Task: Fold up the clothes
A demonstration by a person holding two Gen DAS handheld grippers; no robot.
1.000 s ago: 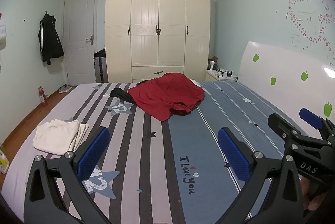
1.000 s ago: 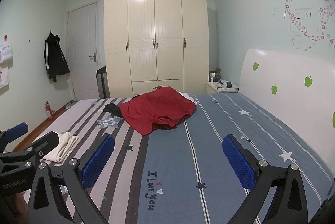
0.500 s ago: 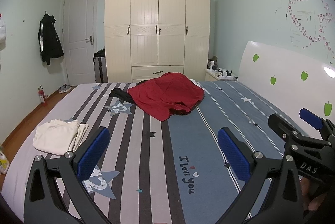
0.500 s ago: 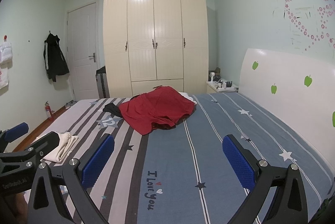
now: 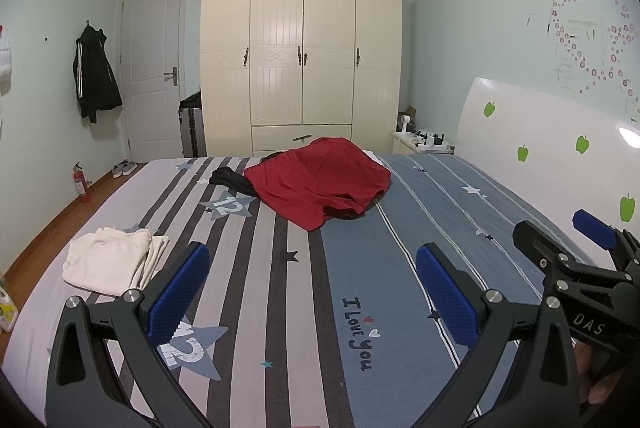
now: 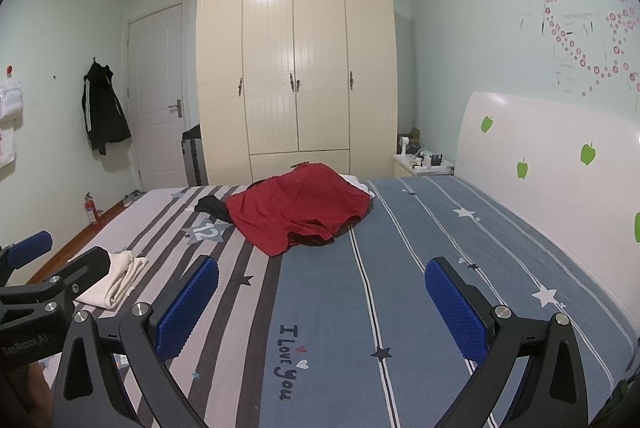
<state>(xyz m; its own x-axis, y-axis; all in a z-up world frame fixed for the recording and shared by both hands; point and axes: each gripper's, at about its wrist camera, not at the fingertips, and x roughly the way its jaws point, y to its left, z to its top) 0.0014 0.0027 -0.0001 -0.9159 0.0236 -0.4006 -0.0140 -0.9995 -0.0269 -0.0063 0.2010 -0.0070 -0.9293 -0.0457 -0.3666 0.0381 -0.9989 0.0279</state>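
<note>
Both grippers hang above the near end of the bed [image 5: 248, 308], side by side and well apart from any clothing: the left gripper [image 5: 312, 292] has its blue pads spread wide with nothing between them, and the right gripper [image 6: 322, 302] is likewise wide and empty. The work to be done lies far across the mattress, where a red garment [image 5: 320, 184] sits crumpled in a heap near the wardrobe [image 5: 300, 52] end, draped partly over a black garment [image 5: 230, 180] that pokes out on its left, with a sliver of something white showing at its far right edge. A cream garment [image 5: 110, 260] already lies folded near the left edge of the bed. The main risk, judging from this layout, is a grab that takes more than one layer: the red cloth overlaps the dark one, so a pinch placed low on the heap could lift both together and drag the pile into a worse tangle. The hems and corners of the red piece are hidden in its own folds, so a blind grasp may catch the middle of the fabric and leave it bunched instead of spread flat. Pulling the heap toward the near side could also sweep it across the folded cream stack and undo it
</note>
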